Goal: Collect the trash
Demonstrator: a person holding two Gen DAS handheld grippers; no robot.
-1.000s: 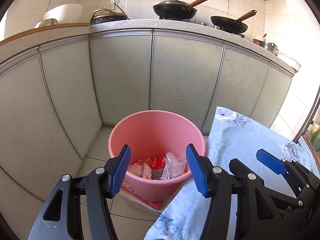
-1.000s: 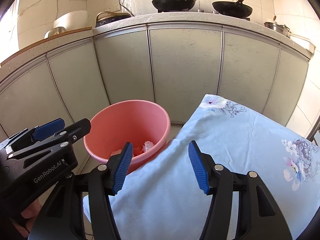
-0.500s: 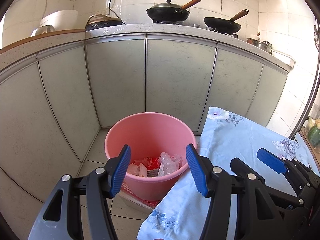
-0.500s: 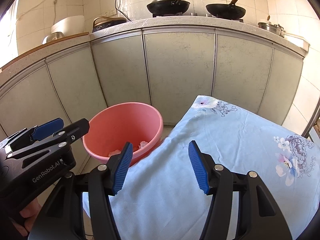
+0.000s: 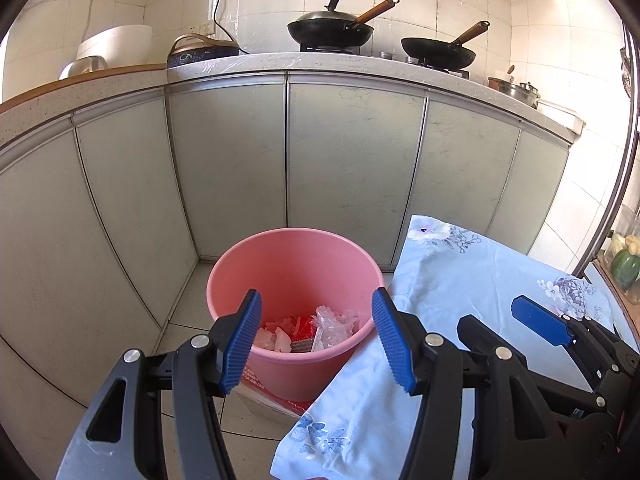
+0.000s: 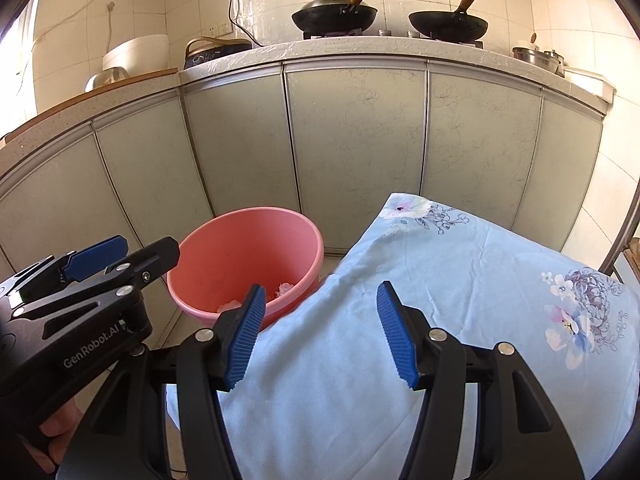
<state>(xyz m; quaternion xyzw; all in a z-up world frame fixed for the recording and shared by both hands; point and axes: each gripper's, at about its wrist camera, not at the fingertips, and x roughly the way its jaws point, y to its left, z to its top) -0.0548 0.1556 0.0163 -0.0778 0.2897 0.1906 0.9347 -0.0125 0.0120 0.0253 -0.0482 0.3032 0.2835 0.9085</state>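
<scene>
A pink bucket (image 5: 294, 264) (image 6: 248, 240) stands on the tiled floor against the cabinets. Crumpled clear plastic, red wrappers and paper scraps (image 5: 316, 330) lie at its bottom. My left gripper (image 5: 316, 340) hovers above the bucket's near rim, open, nothing between its blue pads. My right gripper (image 6: 320, 332) hangs open over the light blue flowered cloth (image 6: 460, 300), also with nothing between its pads. In the left wrist view the right gripper (image 5: 540, 324) shows at the lower right; in the right wrist view the left gripper (image 6: 96, 260) shows at the left.
Grey-green cabinet doors (image 5: 352, 160) close off the space behind the bucket. On the counter stand two black woks (image 5: 332, 32), a cooker (image 5: 200, 50) and a white appliance (image 5: 116, 42). The cloth-covered table (image 5: 472, 276) sits right beside the bucket. A red-edged box (image 5: 276, 396) lies under the bucket.
Both views have pulled back and tilted up a little, so the bucket and cloth sit lower and more wall shows. Both grippers stay open and empty.
</scene>
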